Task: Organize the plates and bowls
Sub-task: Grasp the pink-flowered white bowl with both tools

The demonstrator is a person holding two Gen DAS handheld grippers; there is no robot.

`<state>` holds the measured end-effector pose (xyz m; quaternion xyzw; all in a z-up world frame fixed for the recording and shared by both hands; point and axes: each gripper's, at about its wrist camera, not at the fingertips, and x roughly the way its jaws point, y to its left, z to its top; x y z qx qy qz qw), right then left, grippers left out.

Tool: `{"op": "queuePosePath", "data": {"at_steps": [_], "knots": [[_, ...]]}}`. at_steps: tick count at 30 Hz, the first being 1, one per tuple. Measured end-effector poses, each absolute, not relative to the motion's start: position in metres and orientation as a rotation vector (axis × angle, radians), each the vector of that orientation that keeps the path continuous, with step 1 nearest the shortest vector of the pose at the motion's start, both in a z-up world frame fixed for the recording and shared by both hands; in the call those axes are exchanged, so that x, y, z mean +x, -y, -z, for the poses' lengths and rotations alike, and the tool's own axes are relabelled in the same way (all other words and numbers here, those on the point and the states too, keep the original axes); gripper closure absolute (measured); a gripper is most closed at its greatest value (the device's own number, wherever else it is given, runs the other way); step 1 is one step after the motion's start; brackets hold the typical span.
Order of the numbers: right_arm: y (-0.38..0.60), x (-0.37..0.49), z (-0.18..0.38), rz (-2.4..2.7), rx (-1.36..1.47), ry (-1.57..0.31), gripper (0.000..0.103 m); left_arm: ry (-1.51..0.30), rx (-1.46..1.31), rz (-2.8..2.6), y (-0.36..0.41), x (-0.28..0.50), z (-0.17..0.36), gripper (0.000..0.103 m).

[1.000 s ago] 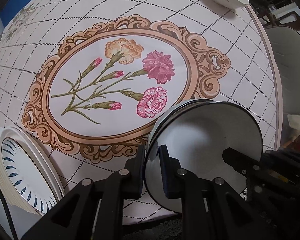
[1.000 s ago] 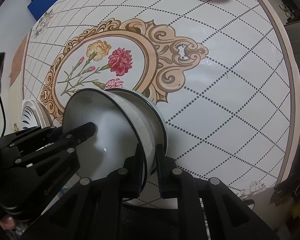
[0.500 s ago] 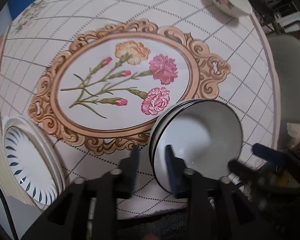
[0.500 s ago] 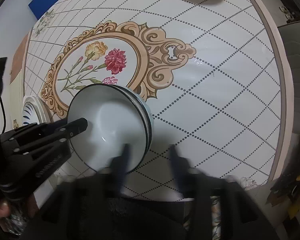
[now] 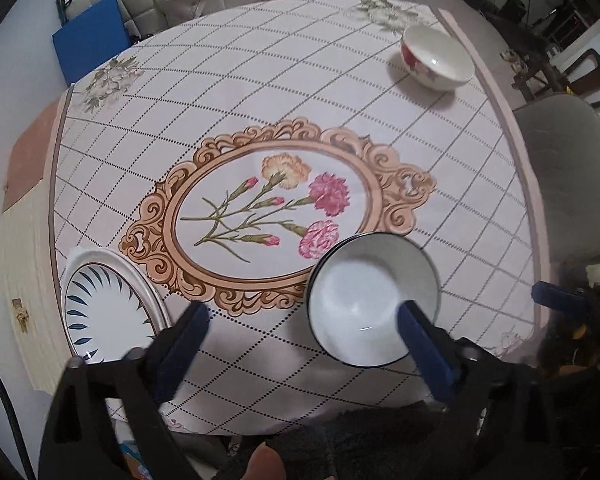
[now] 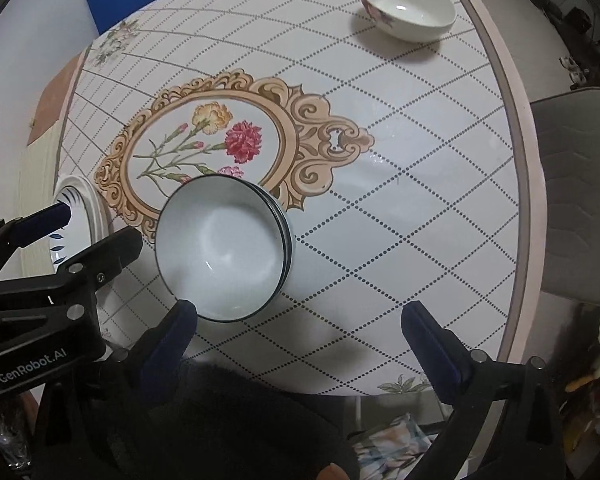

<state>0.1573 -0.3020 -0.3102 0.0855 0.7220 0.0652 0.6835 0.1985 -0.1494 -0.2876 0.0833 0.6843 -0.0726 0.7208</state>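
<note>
From my left wrist camera, my left gripper [image 5: 304, 330] points down at the table [image 5: 480, 184] with its jaws spread wide and nothing in them; they have just been opening. The stack of white bowls with dark rims [image 5: 374, 300] sits on the tablecloth under my right-hand finger, whose blue pad overlaps the bowls' near rim in this view, though I cannot tell that it touches. The blue-patterned plate [image 5: 108, 308] lies just outside my left-hand finger, at the table's edge. A flowered bowl [image 5: 436, 58] stands far ahead of the jaws and to their right, well apart from the stack. Between the two, ahead of my jaws, is the printed oval frame with carnations [image 5: 276, 212]. No writing can be read in this view. From my right wrist camera, my right gripper [image 6: 300, 330] also hangs above the table with its jaws fully apart and empty, having just been opening. The bowl stack [image 6: 224, 248] rests just ahead of my left-hand finger, near its tip. The flowered bowl [image 6: 408, 6] is far ahead. My left gripper [image 6: 96, 228] shows at the left of my jaws, over the plate [image 6: 84, 208], and its black body reads "GenRobot.AI".
</note>
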Motion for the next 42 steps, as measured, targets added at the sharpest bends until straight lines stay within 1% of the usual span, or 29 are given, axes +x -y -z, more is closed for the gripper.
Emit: {"op": "queuePosePath", "data": {"at_steps": [6,13,18,20,25,26,27,28,29,31,32,33,34,35,36,37,39,42], "knots": [[0.327,0.176,0.296,-0.142,0.251,-1.594,0.000,-1.493,0.190,0.163,0.173,0.224,0.273,0.004],[0.381,0.240,0.299,-0.034,0.320,-1.534,0.000,-1.454,0.211,0.179,0.219,0.308,0.274,0.004],[0.424,0.306,0.315,0.059,0.366,-1.500,0.000,-1.465,0.210,0.198,0.257,0.388,0.303,0.004],[0.437,0.332,0.326,0.070,0.385,-1.492,0.000,-1.497,0.181,0.221,0.273,0.420,0.323,0.004],[0.464,0.390,0.368,0.064,0.472,-1.515,0.000,-1.571,0.127,0.272,0.305,0.470,0.367,0.004],[0.467,0.399,0.378,0.059,0.485,-1.527,0.002,-1.583,0.132,0.284,0.313,0.479,0.377,0.004],[0.470,0.409,0.391,0.049,0.499,-1.547,0.007,-1.598,0.143,0.296,0.320,0.485,0.387,0.004],[0.472,0.413,0.398,0.043,0.508,-1.562,0.015,-1.607,0.152,0.301,0.325,0.488,0.392,0.008],[0.473,0.417,0.407,0.035,0.523,-1.579,0.019,-1.626,0.169,0.316,0.331,0.493,0.401,0.012],[0.474,0.423,0.423,0.018,0.539,-1.610,0.038,-1.656,0.196,0.330,0.339,0.496,0.412,0.039],[0.474,0.425,0.430,0.014,0.540,-1.625,0.043,-1.676,0.214,0.333,0.343,0.498,0.419,0.046],[0.473,0.428,0.436,0.009,0.543,-1.635,0.051,-1.693,0.233,0.340,0.346,0.498,0.425,0.060],[0.473,0.430,0.440,0.004,0.545,-1.641,0.061,-1.701,0.246,0.342,0.349,0.498,0.429,0.070],[0.472,0.432,0.445,-0.004,0.548,-1.649,0.068,-1.708,0.255,0.350,0.351,0.498,0.432,0.073],[0.472,0.434,0.449,-0.013,0.560,-1.656,0.083,-1.711,0.251,0.361,0.353,0.497,0.433,0.080],[0.472,0.435,0.452,-0.013,0.567,-1.662,0.094,-1.709,0.240,0.369,0.354,0.496,0.433,0.087],[0.469,0.436,0.454,-0.017,0.554,-1.651,0.095,-1.702,0.240,0.372,0.356,0.494,0.431,0.092],[0.466,0.436,0.450,-0.017,0.545,-1.643,0.095,-1.670,0.265,0.357,0.361,0.488,0.425,0.092]]}}
